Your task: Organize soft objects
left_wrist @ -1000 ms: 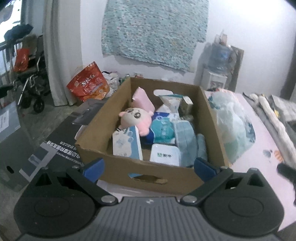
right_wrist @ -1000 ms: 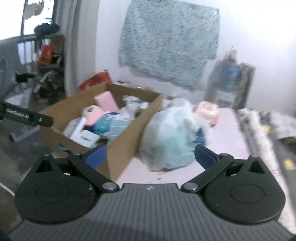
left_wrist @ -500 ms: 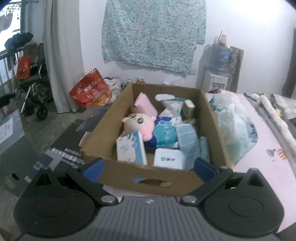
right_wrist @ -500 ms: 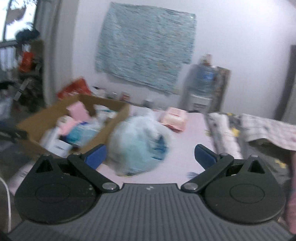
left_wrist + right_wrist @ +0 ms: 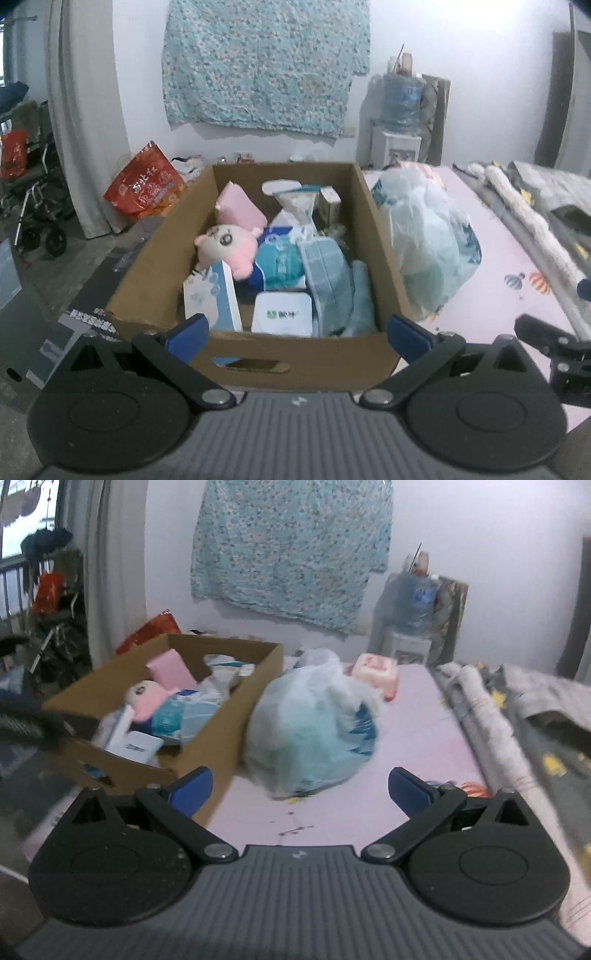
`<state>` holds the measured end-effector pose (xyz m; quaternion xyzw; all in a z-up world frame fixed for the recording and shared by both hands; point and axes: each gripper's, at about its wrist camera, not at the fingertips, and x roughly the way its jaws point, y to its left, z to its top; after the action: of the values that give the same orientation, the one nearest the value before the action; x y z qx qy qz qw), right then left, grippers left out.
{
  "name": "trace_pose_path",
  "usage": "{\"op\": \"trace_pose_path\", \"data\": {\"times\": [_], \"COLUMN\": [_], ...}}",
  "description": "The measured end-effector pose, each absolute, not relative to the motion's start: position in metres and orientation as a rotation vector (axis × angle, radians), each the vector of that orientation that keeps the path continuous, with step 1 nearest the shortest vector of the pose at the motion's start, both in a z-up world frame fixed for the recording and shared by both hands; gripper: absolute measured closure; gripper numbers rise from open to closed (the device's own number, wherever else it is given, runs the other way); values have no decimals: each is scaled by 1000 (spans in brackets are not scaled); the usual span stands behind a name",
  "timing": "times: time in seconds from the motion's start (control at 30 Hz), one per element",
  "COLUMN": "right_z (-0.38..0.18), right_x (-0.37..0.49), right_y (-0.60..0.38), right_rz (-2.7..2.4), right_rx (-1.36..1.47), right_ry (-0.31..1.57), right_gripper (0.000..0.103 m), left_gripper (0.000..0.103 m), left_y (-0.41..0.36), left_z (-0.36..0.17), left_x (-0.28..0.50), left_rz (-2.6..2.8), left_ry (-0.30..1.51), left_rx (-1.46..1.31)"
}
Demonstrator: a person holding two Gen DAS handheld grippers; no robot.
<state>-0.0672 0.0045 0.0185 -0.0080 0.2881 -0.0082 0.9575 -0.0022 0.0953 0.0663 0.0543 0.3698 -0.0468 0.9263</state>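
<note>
Two claws, left claw (image 5: pixel 297 328) and right claw (image 5: pixel 300 788), are held released; writing on the white pack (image 5: pixel 282 314) inside the cardboard box (image 5: pixel 155 266) is not legible.

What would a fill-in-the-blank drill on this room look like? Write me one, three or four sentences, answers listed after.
1. The pink plush toy lies inside the cardboard ____.
2. The plastic bag sits on the ____ mat, touching the box.
3. Both the left tool and the right tool hold ____.
4. The cloth hanging on the wall is mostly ____ in colour.

Missing words: box; pink; nothing; blue
</note>
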Motion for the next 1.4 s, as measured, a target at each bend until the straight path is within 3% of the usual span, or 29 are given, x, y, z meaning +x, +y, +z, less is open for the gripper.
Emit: {"op": "trace_pose_path", "data": {"times": [0.33, 0.57, 1.4], "right_z": [2, 0, 7], "right_x": [-61, -57, -50], "right_y": [14, 23, 25], "right_rz": [-10, -19, -50], "right_rx": [128, 88, 74], "right_ry": [685, 700, 709], "right_gripper": [1, 1, 1], "left_gripper": [0, 0, 0], "left_y": [99, 107, 106], "left_z": [49, 42, 51], "left_x": [-10, -3, 5], "left_rz": [-32, -21, -11], "left_ry": [780, 850, 822], "left_rx": [107, 89, 133]}}
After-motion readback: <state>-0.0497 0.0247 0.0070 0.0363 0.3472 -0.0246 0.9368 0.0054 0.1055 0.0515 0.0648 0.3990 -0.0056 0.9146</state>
